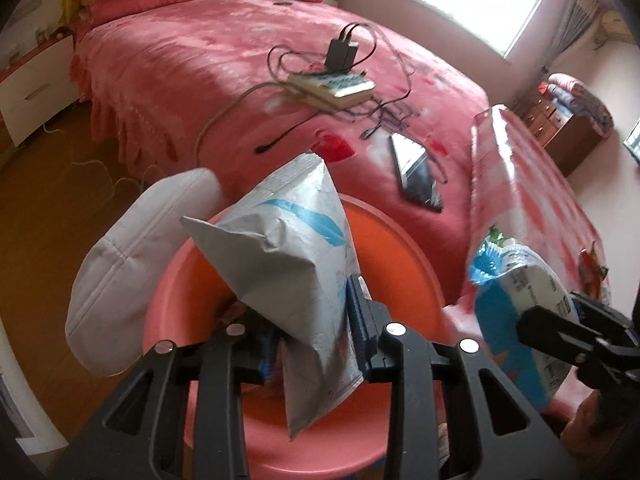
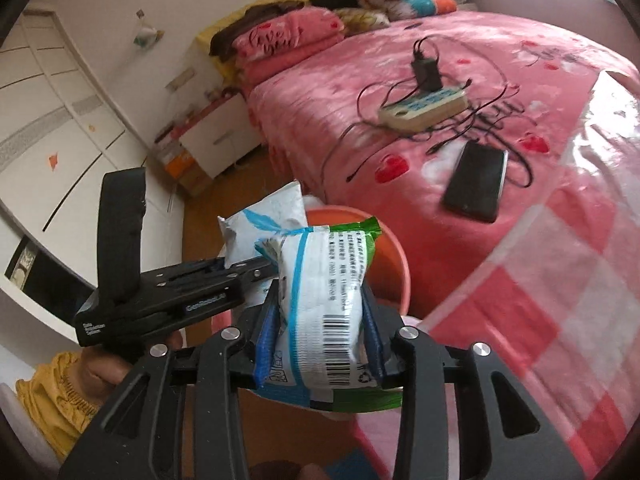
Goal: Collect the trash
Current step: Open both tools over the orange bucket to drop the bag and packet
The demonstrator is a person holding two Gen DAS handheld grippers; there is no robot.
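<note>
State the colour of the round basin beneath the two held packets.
The basin is orange inside with a pinker rim, clearest in the left wrist view.

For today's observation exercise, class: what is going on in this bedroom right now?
A person is collecting trash with a handheld claw in each hand. The left claw grips a crumpled white and blue wrapper over an orange bin beside the bed. The right claw has a barcoded snack packet between its fingers, close to the bin. Neither piece has been dropped in yet.
</note>
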